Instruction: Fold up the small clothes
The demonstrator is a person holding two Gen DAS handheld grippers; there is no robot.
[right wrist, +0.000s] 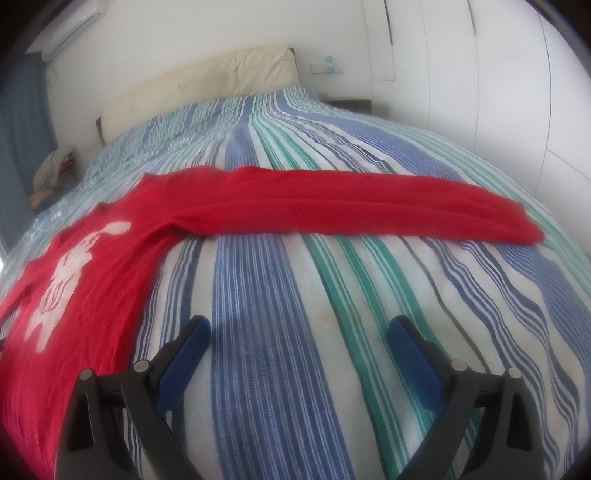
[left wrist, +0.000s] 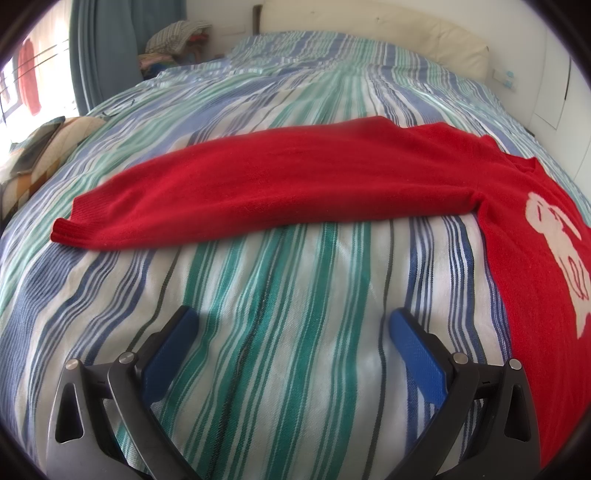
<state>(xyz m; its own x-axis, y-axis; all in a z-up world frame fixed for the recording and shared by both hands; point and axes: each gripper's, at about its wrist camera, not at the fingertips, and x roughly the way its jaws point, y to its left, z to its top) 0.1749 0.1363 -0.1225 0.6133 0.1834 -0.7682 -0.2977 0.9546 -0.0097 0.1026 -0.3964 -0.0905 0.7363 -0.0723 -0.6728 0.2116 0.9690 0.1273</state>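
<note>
Nowhere could any brand, label or readable writing be made out; only a white cartoon figure (left wrist: pixel 561 254) knitted into the chest of the red sweater (left wrist: pixel 295 184), too warped at the frame edge to identify. Lay flat on the striped bedspread (left wrist: pixel 280 332), front up, with both sleeves stretched straight out to the sides. Seen from the left wrist view: 1 sleeve (left wrist: pixel 229 199) running leftward to a ribbed cuff (left wrist: pixel 68 229), the body off at the right edge. Seen from the right wrist view: the other sleeve (right wrist: pixel 369 206) reaching rightward to its cuff (right wrist: pixel 524 230), the body and white figure (right wrist: pixel 66 273) at lower left.

Left tongs (left wrist: pixel 293 325) hung over bare bedspread just short of the sleeve, blue pads (left wrist: pixel 173 350) spread wide apart, gripping nothing. Right tongs (right wrist: pixel 299 332) likewise gaped wide and held nothing, over bare stripes beside the sweater's side edge, with the left-hand finger base overlapping red knit at the frame's lower left; contact could not be told.

Around: a cream padded headboard (left wrist: pixel 388 37) at the far end of the bed, a blue curtain (left wrist: pixel 107 48) by a bright window, a heap of folded fabrics (left wrist: pixel 173 40) beside it, a red garment (left wrist: pixel 27 77) hanging outside. Also a dark flat device (left wrist: pixel 37 144) on a patterned cushion at far left. White wardrobe doors (right wrist: pixel 480 81), wall sockets (right wrist: pixel 328 67) and an air conditioner (right wrist: pixel 70 26) showed in the right wrist view. Nothing lay between either tongs and the sleeves.
</note>
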